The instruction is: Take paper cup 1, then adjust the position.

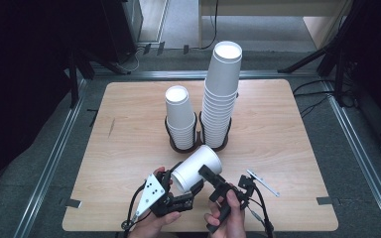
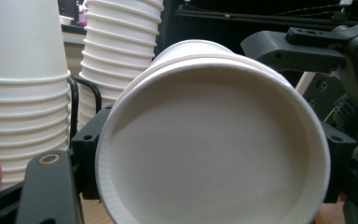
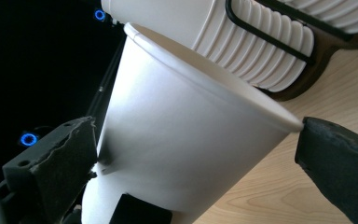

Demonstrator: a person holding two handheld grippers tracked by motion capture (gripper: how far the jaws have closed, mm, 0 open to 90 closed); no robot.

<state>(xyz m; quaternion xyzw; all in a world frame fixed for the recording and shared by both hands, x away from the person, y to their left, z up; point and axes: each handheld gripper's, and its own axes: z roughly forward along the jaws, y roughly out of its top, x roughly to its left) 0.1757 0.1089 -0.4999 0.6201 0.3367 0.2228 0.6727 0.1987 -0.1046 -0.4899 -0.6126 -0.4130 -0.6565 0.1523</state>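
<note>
Wooden table (image 1: pixel 129 129) under both hands: left gripper (image 1: pixel 191 191) clamps nested paper cups (image 1: pixel 196 168). Right gripper (image 1: pixel 211 178) straddles them, jaws wide and seemingly just touching; next, pinch and pull one off.

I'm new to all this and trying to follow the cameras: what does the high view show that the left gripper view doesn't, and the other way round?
High view alone: the whole light wooden table, the grey floor around it, the person's hands, and a thin white strip lying on the table.

Left gripper view alone: the ribbed rim and hollow inside of the held white paper cup.

Both: that cup, the short stack of white paper cups and the tall stack of white paper cups in black wire holders.
</note>
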